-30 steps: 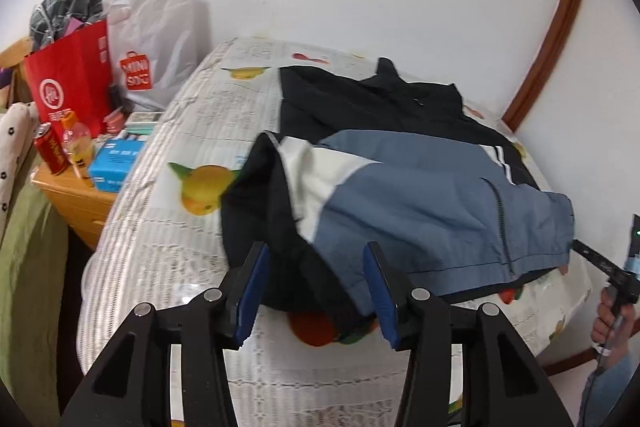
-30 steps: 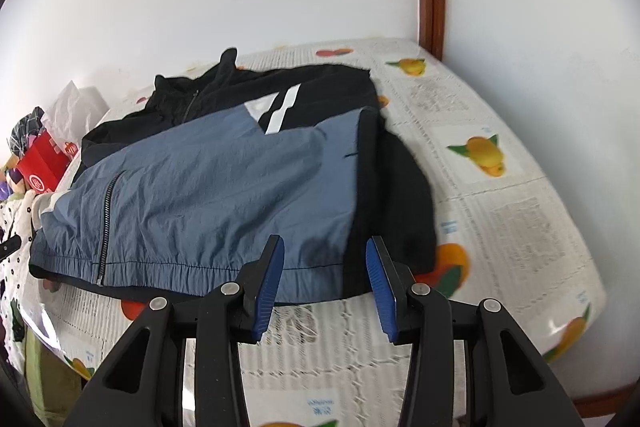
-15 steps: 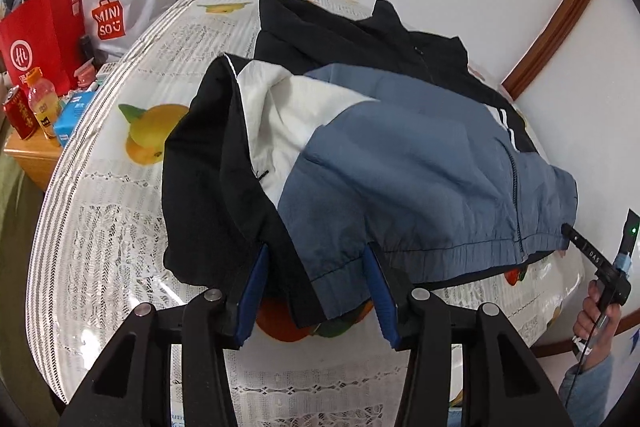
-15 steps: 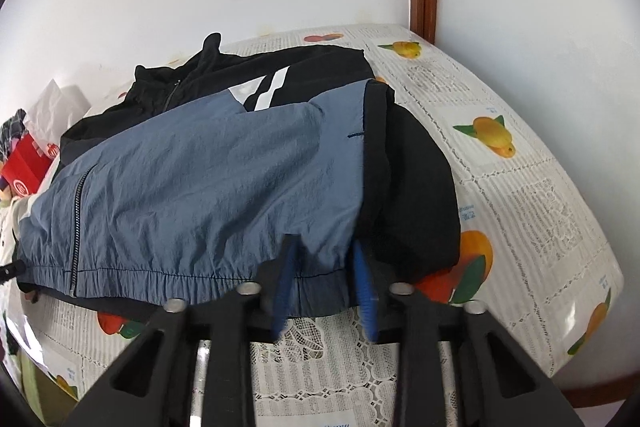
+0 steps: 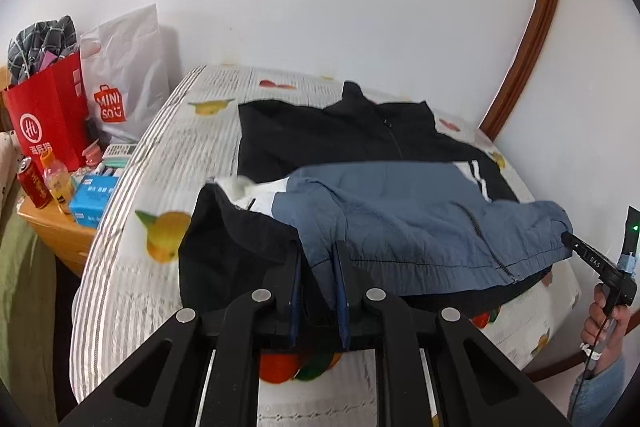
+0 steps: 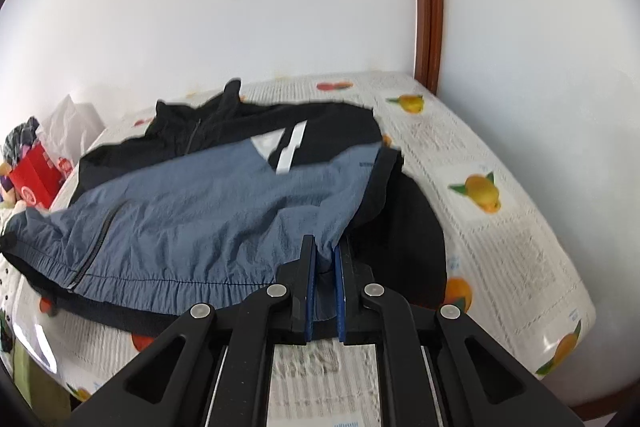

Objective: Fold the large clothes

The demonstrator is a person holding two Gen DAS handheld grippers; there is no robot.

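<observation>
Left wrist view: jacket (image 5: 400,211), black with grey-blue front panel, lying on the fruit-print bed (image 5: 168,163), collar toward 12 o'clock, hem toward 6 o'clock. Progress, judged: early; the sleeves appear tucked along the sides, the body is not yet folded, and the hem-to-collar fold remains. Left tool (image 5: 316,267): jaws nearly closed, pinching the hem at the seam of black and blue cloth, at 6 o'clock in its view; the hem is lifted off the bed. Right tool (image 6: 325,259): jaws narrowed to a slim gap, gripping the blue hem beside the black side panel, cloth bunched between the blue pads (image 6: 309,291). Right hand (image 5: 602,315) visible at 4 o'clock in the left view. Side items at 9 o'clock: red bag (image 5: 44,119), white bag (image 5: 124,75).
</observation>
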